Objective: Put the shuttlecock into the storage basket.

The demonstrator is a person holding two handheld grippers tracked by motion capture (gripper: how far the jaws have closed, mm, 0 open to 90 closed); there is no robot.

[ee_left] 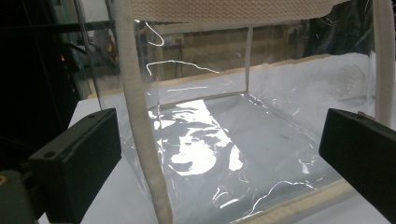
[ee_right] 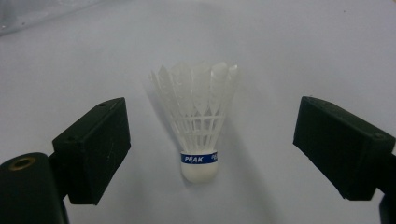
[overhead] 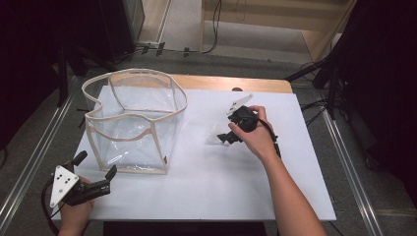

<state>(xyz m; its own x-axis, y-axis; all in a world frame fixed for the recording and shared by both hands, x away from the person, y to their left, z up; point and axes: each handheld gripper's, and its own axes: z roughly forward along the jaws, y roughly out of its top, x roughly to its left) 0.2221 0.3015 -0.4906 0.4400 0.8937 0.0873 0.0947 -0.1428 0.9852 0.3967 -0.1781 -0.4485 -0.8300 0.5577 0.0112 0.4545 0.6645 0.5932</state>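
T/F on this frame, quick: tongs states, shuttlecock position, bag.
1. The right tongs are open around the shuttlecock. True.
2. The shuttlecock lies inside the clear bag. False: it lies on the white table, beside the bag.
3. The left tongs are shut on the bag's cream trim. False: open, with the bag's corner between the jaws.
4. The shuttlecock has a blue band. True.

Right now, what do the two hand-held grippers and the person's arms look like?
Both are black. The left hand-held gripper has two blocky jaws, a grey three-cornered plate with dark dots on top, and a black cable trailing from it. The right hand-held gripper has the same plate and cable. Both forearms are bare, no sleeves showing.
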